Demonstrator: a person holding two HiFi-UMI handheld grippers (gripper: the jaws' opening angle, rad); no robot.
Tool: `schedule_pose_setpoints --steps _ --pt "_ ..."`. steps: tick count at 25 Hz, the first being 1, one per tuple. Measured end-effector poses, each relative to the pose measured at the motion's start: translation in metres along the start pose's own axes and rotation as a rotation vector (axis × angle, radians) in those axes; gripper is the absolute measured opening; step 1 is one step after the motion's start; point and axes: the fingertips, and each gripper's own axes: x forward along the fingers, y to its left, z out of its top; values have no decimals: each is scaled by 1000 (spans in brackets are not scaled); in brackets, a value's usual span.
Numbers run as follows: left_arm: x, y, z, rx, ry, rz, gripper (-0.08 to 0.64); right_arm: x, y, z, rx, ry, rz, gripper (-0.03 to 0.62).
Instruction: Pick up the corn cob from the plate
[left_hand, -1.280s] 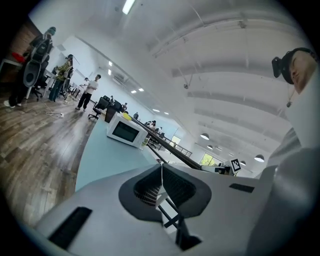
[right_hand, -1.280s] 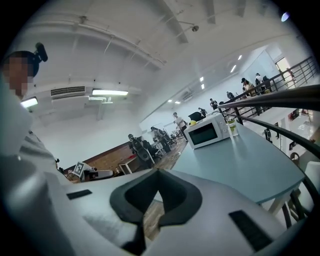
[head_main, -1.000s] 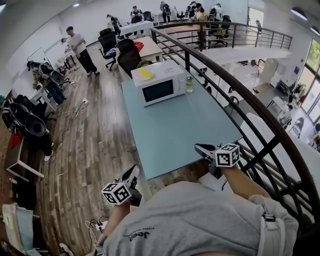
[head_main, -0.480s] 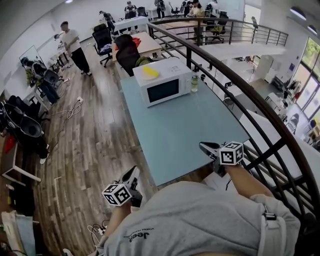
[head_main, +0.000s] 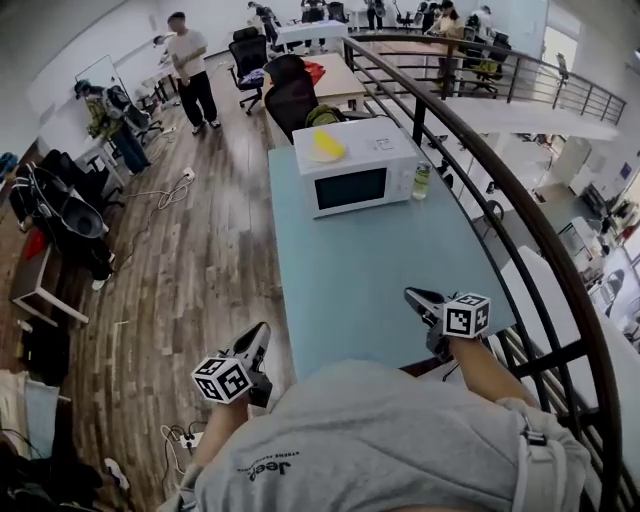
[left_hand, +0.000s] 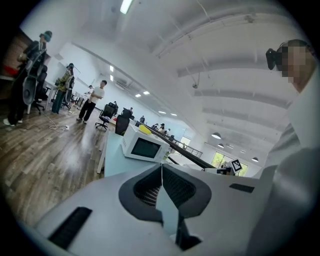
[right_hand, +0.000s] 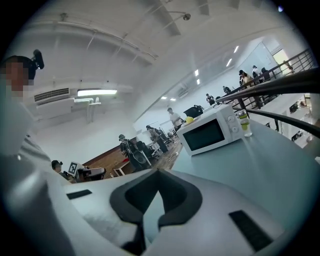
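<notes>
A white microwave (head_main: 355, 165) stands at the far end of a pale blue table (head_main: 370, 280). On its top lies a yellow thing (head_main: 327, 147), perhaps the corn cob on a plate; it is too small to tell. My left gripper (head_main: 262, 335) hangs shut off the table's near left corner, over the wooden floor. My right gripper (head_main: 415, 297) is shut over the table's near right edge. Both hold nothing and point toward the microwave (left_hand: 145, 147), which the right gripper view shows as well (right_hand: 210, 132).
A clear bottle (head_main: 421, 180) with a green label stands right of the microwave. A dark metal railing (head_main: 500, 200) runs along the table's right side. Black office chairs (head_main: 290, 95) sit behind the table. A person (head_main: 190, 70) stands far left among desks.
Both grippers have moved forward toward the table, still shut. The microwave and table appear nearer, and the view has swung a little to the left.
</notes>
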Motion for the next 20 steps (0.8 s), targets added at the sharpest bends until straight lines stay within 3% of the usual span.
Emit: schedule_pose_setpoints --steps 4,8,15,20 --pt "36 1 16 -38 -51 101 23 23 -56 42 -4 14 59 15" --pt "82 -4 26 -84 -51 149 23 48 -101 93 -70 9 90 15" --pt "138 25 64 -49 -34 174 23 114 -138 158 -160 -34 104 17" --pt "167 65 102 29 -29 116 23 165 -138 210 -265 -63 23 20"
